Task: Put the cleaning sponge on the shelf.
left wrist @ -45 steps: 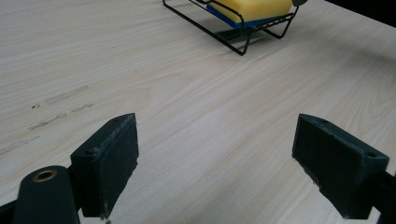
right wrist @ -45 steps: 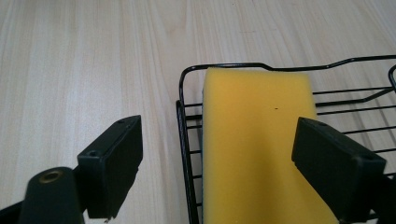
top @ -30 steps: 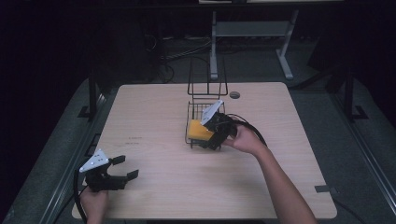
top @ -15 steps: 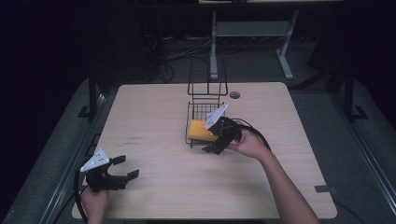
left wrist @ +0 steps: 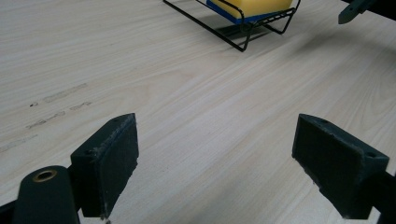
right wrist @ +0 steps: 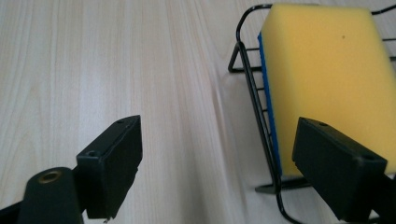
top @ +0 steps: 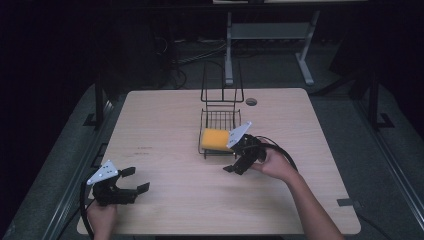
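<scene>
Two hand-held grippers sit over the desk point(top: 165, 115), both with jaws spread wide and empty. Just ahead of the right hand-held gripper point(top: 239, 162) lies the sponge point(top: 216, 139), yellow over blue, inside the wire rack point(top: 220, 117). Well apart, the left hand-held gripper point(top: 131, 185) hovers near the desk's front corner.

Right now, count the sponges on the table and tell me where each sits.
1. The yellow sponge with a blue underside lies in the black wire rack near the table's middle, just ahead of the open right gripper. No other is visible.
</scene>
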{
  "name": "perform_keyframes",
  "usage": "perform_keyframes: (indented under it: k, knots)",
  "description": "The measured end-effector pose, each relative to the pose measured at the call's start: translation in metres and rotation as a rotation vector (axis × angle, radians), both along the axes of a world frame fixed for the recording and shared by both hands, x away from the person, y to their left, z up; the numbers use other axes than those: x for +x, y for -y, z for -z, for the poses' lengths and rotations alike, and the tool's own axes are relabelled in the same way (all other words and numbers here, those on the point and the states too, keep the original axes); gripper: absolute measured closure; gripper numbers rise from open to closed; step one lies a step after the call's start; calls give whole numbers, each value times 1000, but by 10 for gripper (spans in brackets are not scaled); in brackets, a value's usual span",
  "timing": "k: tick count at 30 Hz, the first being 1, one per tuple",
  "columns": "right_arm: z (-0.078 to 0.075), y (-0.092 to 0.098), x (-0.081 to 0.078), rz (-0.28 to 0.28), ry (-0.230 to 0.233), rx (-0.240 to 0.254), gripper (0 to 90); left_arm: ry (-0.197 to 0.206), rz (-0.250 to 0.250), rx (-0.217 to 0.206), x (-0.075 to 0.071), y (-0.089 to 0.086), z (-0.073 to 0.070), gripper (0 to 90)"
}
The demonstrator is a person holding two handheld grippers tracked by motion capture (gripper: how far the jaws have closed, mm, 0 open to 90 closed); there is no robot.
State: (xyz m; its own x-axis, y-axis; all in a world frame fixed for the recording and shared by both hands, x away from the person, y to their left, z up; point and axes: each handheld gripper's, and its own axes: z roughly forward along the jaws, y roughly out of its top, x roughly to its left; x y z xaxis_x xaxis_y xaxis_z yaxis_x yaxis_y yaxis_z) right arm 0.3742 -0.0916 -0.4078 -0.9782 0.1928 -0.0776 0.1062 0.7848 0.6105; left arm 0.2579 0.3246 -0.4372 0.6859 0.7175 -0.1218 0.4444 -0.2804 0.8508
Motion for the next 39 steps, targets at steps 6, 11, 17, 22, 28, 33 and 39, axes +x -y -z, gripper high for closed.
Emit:
perform_keyframes:
  k: [6,11,17,22,28,33,39]
  knots:
    - [3,12,-5,24,-11,-5,155,1,1,1,0,0,0,141]
    - [8,19,-10,35,-19,-16,155,0,0,2,0,0,0,141]
    - [12,27,-14,48,-25,-17,154,0,-1,2,0,0,0,141]
    - [13,34,-17,61,-35,-14,154,-2,0,2,0,0,0,141]
    - [16,41,-22,70,-30,-16,154,-2,-1,3,0,0,0,141]
    - [20,48,-28,82,-40,-21,154,-3,-2,4,0,0,1,141]
    - [23,57,-32,95,-48,-19,154,-4,2,5,0,0,0,141]
